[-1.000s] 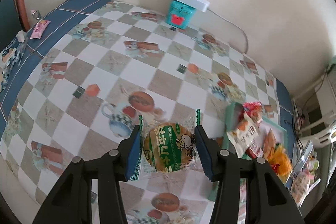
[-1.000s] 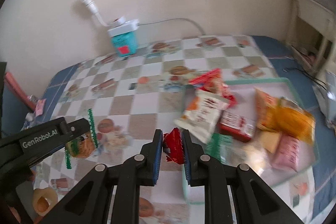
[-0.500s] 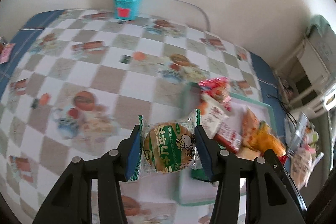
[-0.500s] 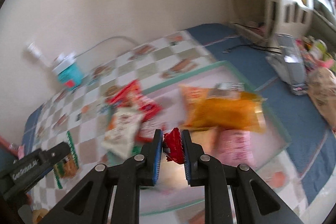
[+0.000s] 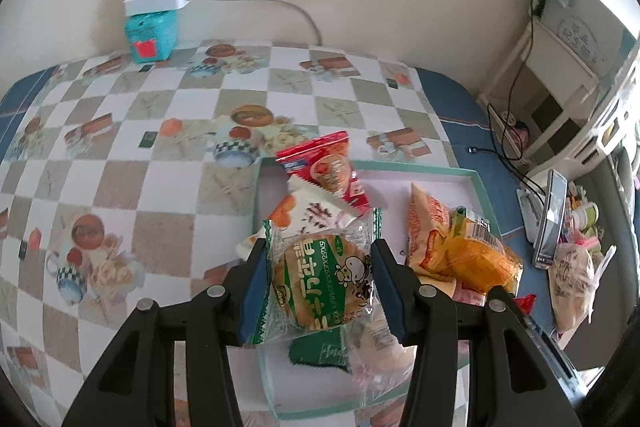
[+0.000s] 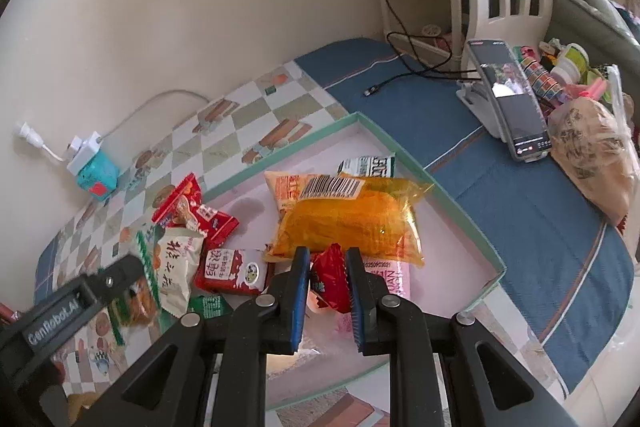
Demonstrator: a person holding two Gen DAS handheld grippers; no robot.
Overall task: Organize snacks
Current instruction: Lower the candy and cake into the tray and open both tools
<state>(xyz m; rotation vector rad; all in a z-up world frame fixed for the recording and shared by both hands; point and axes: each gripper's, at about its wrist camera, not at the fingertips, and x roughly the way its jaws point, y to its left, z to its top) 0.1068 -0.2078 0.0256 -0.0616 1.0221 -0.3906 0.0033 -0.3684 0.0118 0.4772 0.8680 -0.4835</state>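
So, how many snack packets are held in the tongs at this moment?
2. The left tongs grip a green-printed round cake packet above the tray's near-left corner. The right tongs pinch a small red packet above the tray's middle.

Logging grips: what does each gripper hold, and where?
Left gripper: green cake pack, by its side edges. Right gripper: red packet, across its middle.
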